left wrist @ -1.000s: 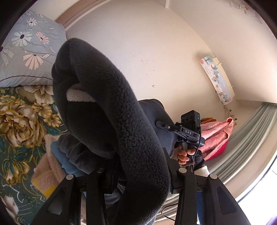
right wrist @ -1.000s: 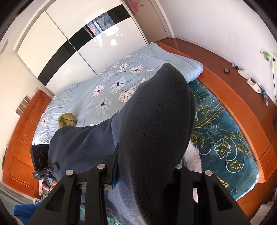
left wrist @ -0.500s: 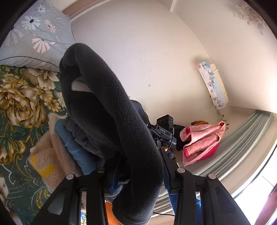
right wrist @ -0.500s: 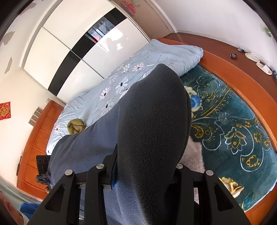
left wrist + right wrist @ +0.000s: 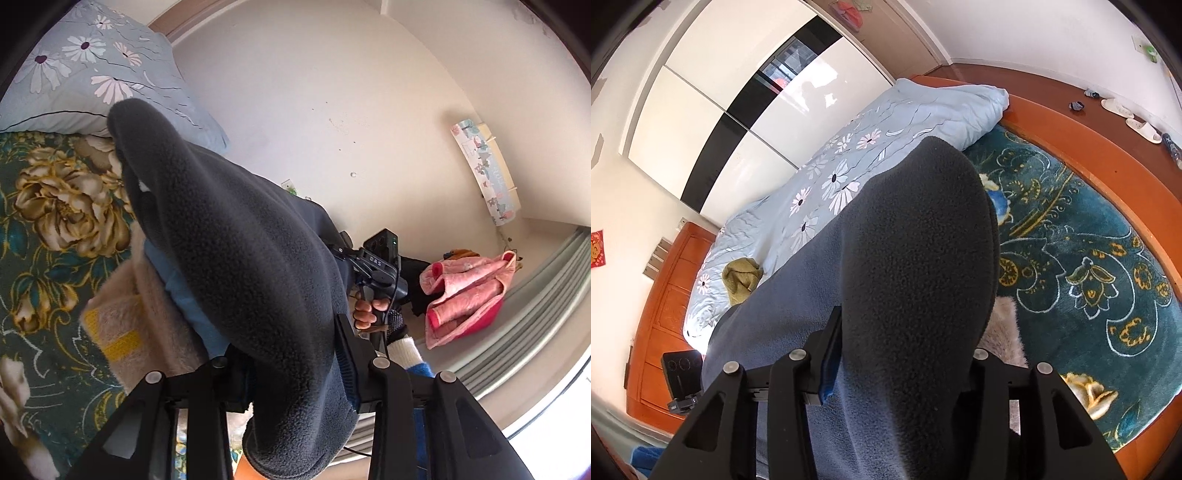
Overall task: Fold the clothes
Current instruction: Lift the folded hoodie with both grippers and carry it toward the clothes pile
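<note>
Both tools pinch one dark grey fleece garment (image 5: 243, 266) above the teal floral blanket (image 5: 1082, 258): the left gripper (image 5: 291, 373) and right gripper (image 5: 901, 365) each clamp a bunched edge, apparently lifting it taut so it can be folded over.

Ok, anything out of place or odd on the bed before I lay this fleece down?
One stray: a crumpled olive-green cloth lies alone on the pale floral duvet, away from the folded beige and blue pile. Otherwise nothing stands out; both grippers hold the dark fleece.
</note>
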Tool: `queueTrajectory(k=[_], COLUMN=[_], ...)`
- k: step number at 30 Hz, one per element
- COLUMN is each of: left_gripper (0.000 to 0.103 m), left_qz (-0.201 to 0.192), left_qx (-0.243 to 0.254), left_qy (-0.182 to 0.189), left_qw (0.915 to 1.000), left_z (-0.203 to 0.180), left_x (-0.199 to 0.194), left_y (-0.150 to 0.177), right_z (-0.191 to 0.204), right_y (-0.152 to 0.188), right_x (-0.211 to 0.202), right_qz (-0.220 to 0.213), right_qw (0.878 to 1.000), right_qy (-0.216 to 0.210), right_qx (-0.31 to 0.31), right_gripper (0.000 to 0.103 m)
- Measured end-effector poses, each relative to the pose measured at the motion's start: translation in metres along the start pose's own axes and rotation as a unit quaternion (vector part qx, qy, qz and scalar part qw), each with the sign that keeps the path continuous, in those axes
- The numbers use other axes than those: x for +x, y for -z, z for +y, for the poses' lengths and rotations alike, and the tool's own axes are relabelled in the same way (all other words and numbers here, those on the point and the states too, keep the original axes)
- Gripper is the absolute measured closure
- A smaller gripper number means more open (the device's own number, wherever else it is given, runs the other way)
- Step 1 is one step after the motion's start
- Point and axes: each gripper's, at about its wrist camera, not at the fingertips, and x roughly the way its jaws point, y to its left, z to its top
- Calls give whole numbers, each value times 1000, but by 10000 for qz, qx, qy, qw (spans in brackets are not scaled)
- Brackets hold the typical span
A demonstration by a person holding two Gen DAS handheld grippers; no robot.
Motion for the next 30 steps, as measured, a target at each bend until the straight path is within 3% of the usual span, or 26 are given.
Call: queueTrajectory(k=[7, 12, 18, 30], left_gripper=[65, 65, 65, 48], left_qz=[34, 147, 65, 42], left_qx=[16, -76, -96, 470], left_qy=[-48, -513, -478, -857], left_qw=[10000, 9985, 9988, 9952], left_z=[-5, 6, 16, 11], left_x=[0, 9, -5, -63], left_y=[8, 10, 5, 6], right_z=[-3, -16, -18, -20], right_y=[-3, 3, 7, 26], right_x=[-4, 11, 12, -21], right_qz=[120, 112, 11, -247], right_qw=[9999, 9997, 9994, 9988], right_qy=[98, 24, -44, 314], right_qx=[-20, 220, 342, 300], right_gripper=[55, 50, 45, 26])
